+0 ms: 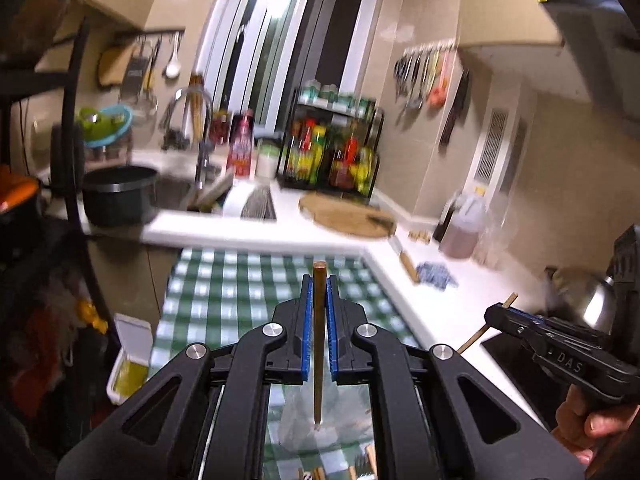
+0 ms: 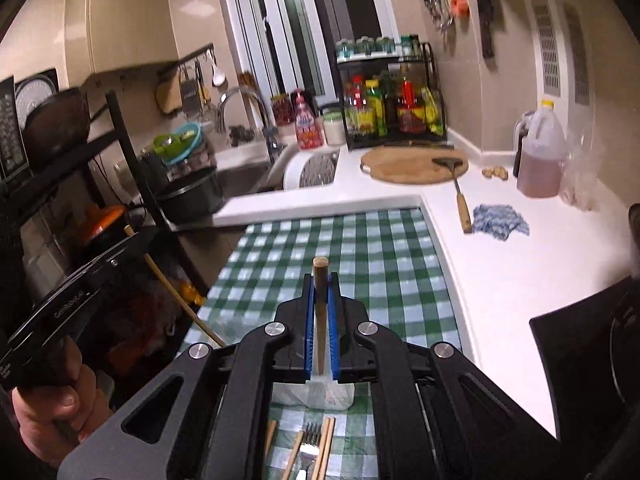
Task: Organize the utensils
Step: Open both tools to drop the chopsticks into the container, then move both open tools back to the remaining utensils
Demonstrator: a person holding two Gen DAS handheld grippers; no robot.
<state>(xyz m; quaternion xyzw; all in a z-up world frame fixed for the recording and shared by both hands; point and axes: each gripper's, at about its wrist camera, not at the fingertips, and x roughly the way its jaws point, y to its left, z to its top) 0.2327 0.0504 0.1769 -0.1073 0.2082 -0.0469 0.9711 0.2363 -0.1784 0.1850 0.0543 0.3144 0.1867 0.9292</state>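
Observation:
My left gripper (image 1: 319, 280) is shut on a wooden chopstick (image 1: 319, 344), held upright above the green checked cloth (image 1: 240, 292). Its lower tip hangs over a clear plastic holder (image 1: 316, 428). My right gripper (image 2: 320, 280) is shut on a second wooden chopstick (image 2: 320, 312), its lower end at a clear holder (image 2: 316, 394). Below it lie more chopsticks (image 2: 326, 448) and a fork (image 2: 310, 446) on the cloth. Each gripper shows in the other view: the right one (image 1: 496, 314) at the right, the left one (image 2: 132, 240) at the left, each holding its stick.
A white counter (image 2: 500, 264) runs right, with a round wooden board (image 2: 412, 166), a wood-handled spatula (image 2: 460, 196), a blue rag (image 2: 500, 220) and a jug (image 2: 540, 156). A sink, black pot (image 2: 192, 196) and condiment rack (image 2: 392, 104) stand behind. A black shelf stands left.

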